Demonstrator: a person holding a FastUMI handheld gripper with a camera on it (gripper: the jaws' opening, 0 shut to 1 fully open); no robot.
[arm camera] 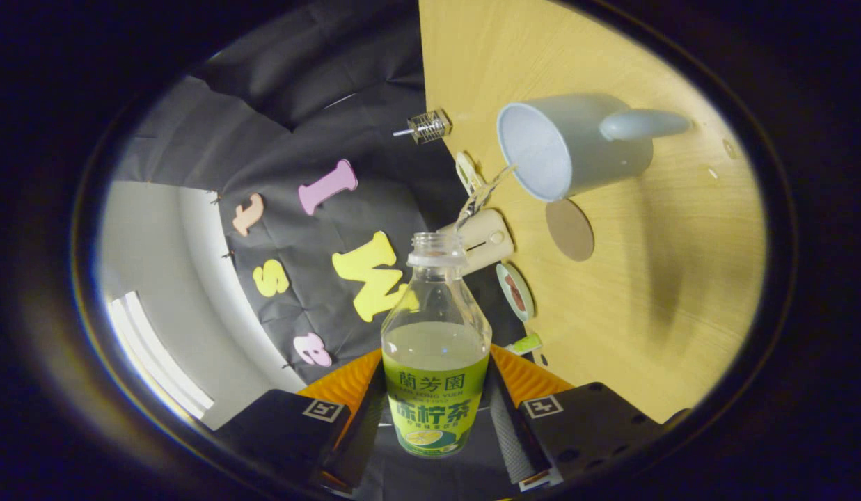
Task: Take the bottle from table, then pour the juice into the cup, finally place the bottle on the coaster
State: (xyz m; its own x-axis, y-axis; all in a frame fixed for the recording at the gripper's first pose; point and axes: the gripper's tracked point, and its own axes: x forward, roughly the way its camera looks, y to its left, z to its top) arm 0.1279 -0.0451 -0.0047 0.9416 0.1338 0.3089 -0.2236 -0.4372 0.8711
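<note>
Warmly and evenly lit across the bench (646,292); dim toward the fisheye's rim, with strong barrel bending there. Broad soft shadow on the bench beyond the cup (576,146), falling away from its handle side. Bright overexposed glare on the pale wall (166,292) left of the bottle (436,355). Bottle sharp, clamped between the fingers (436,417), faint highlights on its clear shoulder. Thin stream of juice (482,195) from bottle mouth to cup slightly motion-blurred. Small objects near the cup soft, hard to identify.

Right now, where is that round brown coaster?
In the gripper view, the coaster lies flat on the wooden table, just beside the cup, beyond the bottle held in the tool.
</note>
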